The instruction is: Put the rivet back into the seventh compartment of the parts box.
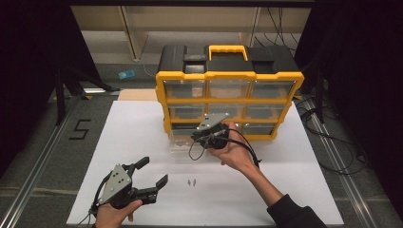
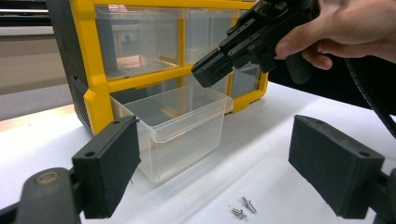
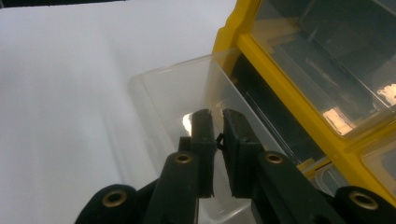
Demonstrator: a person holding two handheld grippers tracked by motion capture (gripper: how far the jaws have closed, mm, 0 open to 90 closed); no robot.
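A clear plastic drawer (image 1: pixel 182 144) (image 2: pixel 180 126) (image 3: pixel 159 98) stands pulled out on the white board, in front of the yellow and black organizer (image 1: pixel 230 76) (image 2: pixel 95 84) (image 3: pixel 285 74). My right gripper (image 1: pixel 196 137) (image 2: pixel 210 72) (image 3: pixel 218 126) hovers over the drawer's open top, jaws shut with a small dark piece pinched between the pads. Two small metal screws (image 1: pixel 191 182) (image 2: pixel 243 209) lie on the board. Near the front left, my left gripper (image 1: pixel 153 171) (image 2: pixel 215 172) is open and holds nothing, its jaws aimed toward the drawer and the screws.
The white board (image 1: pixel 142 128) covers the table's middle. The organizer has a yellow handle (image 1: pixel 228 49) and several clear drawers in its front. Cables (image 1: pixel 332 142) trail on the right, and metal rails run along both sides.
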